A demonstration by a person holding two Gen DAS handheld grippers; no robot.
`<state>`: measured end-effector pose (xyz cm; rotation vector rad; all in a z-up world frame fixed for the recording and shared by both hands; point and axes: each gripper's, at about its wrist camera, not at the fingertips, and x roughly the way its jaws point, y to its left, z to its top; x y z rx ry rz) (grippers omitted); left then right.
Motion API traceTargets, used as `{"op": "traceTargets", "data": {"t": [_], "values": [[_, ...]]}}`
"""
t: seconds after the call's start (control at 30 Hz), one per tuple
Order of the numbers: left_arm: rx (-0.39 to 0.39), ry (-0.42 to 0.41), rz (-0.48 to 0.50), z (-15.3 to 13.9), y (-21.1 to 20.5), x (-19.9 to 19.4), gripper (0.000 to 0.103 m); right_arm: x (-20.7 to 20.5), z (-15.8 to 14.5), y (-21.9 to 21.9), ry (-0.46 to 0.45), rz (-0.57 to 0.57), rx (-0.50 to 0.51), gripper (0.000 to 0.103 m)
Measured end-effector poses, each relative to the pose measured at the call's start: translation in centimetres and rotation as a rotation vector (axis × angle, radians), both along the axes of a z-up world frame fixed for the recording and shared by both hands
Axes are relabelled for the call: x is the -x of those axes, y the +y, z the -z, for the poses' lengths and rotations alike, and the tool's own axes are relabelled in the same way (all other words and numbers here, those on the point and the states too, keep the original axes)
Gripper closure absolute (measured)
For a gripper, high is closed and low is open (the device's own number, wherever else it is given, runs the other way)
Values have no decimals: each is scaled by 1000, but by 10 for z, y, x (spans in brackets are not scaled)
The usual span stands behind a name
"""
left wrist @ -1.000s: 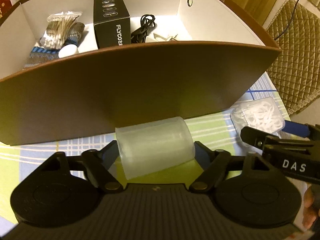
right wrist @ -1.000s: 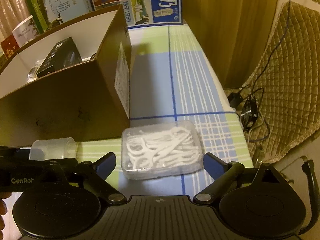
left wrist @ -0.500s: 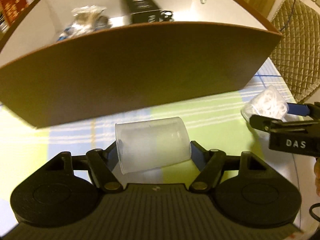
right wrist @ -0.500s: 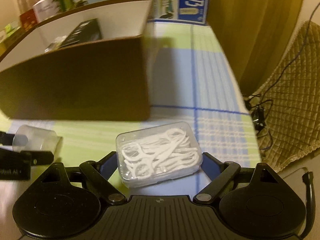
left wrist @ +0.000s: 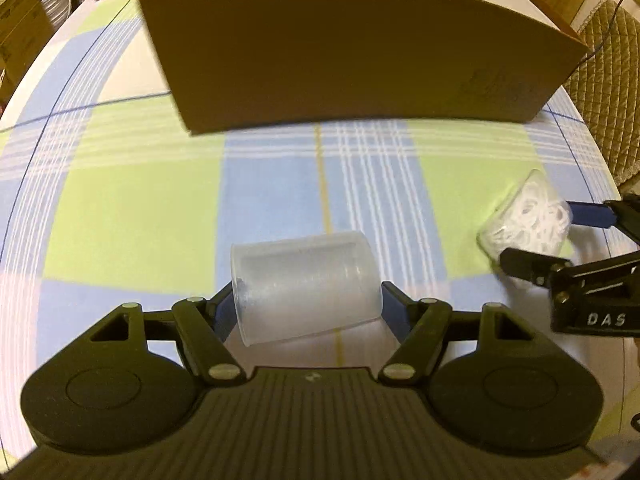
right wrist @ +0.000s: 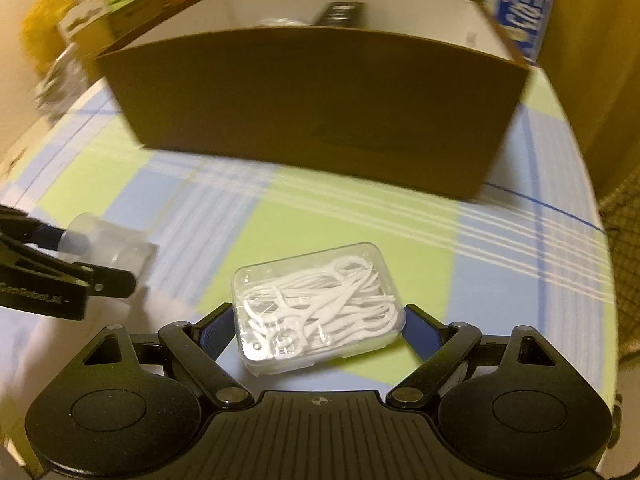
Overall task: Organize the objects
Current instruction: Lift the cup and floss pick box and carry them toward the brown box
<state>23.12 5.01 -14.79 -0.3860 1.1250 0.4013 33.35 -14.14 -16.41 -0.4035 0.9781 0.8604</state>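
Presently catalogued: a frosted plastic cup, lying sideways, is clamped between the fingers of the left gripper, above the checked tablecloth. A clear case of floss picks is pinched by the right gripper. The brown cardboard box is seen at 12 o'clock, well apart.

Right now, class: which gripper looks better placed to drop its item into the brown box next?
Neither clearly. The left gripper clamps the frosted cup; the right gripper clamps the floss pick case. Both sit back from the brown box, facing its front wall. It is a toss-up.
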Motion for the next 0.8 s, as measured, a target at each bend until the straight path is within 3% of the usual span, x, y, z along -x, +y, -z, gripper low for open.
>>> {"op": "traceTargets", "data": {"t": [0.27,0.47,0.8], "values": [[1,10,-20,1,-5,29,34,21,1,15,12,-60,6,15],[0,22,-58,8,-3,18,29,18,3,19,12,-51,17,8],[-34,27,-35,2,-9,16,35,17,4,23,-15,-74,18,8]]}}
